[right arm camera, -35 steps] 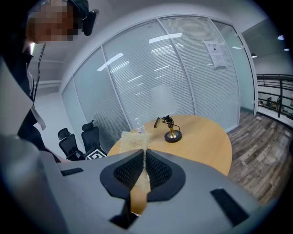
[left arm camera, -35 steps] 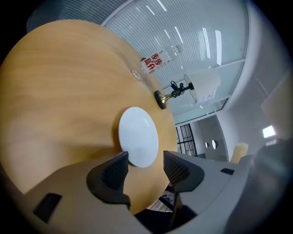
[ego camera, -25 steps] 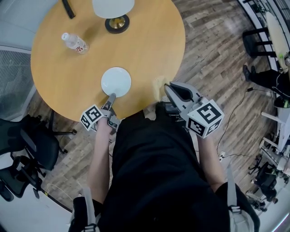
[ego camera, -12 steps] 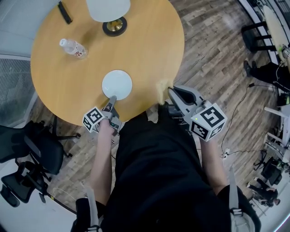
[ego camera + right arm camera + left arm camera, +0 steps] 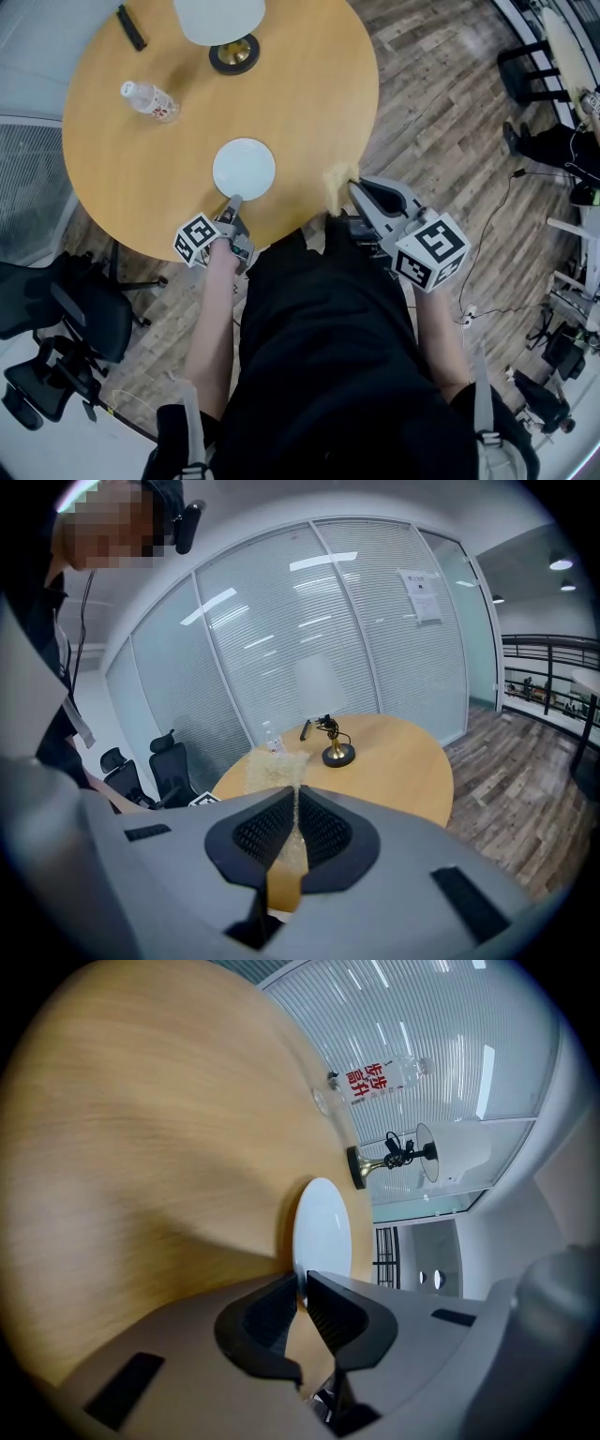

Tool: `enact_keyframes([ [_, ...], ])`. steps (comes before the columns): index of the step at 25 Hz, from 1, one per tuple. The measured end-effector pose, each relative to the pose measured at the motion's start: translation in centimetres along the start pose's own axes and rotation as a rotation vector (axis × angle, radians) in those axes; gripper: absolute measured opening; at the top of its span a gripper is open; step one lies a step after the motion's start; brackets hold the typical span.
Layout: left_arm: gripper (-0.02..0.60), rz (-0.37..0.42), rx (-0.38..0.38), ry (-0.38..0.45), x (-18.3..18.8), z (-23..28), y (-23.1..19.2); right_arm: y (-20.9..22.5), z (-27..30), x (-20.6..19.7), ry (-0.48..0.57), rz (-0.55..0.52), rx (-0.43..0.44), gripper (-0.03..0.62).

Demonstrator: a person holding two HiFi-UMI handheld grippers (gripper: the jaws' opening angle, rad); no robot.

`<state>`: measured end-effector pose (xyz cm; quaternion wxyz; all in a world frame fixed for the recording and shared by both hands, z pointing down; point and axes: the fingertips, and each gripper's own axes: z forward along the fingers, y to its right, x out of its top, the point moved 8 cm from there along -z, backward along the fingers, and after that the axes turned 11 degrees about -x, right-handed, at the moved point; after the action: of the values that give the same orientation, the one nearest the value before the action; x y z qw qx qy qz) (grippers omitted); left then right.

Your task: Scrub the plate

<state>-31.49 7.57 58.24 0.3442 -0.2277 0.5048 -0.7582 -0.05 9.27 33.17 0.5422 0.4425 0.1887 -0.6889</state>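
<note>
Keep the hold with the left hand-held gripper [image 5: 232, 204] firm but light: having just drawn its jaws in to a narrow slot, nips the near rim of the plate [image 5: 244, 168] at the very tips, so probably little margin against slipping. Press the rim down toward the bench [image 5: 309, 84] rather than lifting, to stop the plate sliding or tipping once scrubbing starts. Bring over the right hand-held gripper [image 5: 349, 183], pressed together on the yellow sponge [image 5: 336, 181], and lay the sponge's free end flat on the white face instead of jabbing with an edge. Work in small circles away from the pinched rim, avoiding a knock against the left jaws. Look for the plate lying flat close to the bench's near edge, straight ahead of the left hand-held gripper and touching it at the rim. Expect it off to the left of the right hand-held gripper, apart from the sponge, with bare wood between. Leave alone the water bottle [image 5: 150, 99] and lamp base [image 5: 234, 53] farther back, well apart from the plate.
</note>
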Motion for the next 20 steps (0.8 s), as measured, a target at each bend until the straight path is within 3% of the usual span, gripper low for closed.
enact_keyframes([
  [6, 0.029, 0.015, -0.049, 0.004, -0.5, 0.4, 0.7, 0.5, -0.4, -0.2, 0.007, 0.002, 0.0, 0.026],
  [16, 0.02, 0.049, -0.164, -0.068, -2.2, 1.2, 3.5, 0.2, -0.4, -0.6, 0.005, 0.009, -0.002, 0.026],
  [20, 0.02, 0.06, -0.176, -0.113, -2.6, 1.6, 4.2, 0.0, 0.4, -1.1, -0.008, 0.002, -0.005, 0.026],
])
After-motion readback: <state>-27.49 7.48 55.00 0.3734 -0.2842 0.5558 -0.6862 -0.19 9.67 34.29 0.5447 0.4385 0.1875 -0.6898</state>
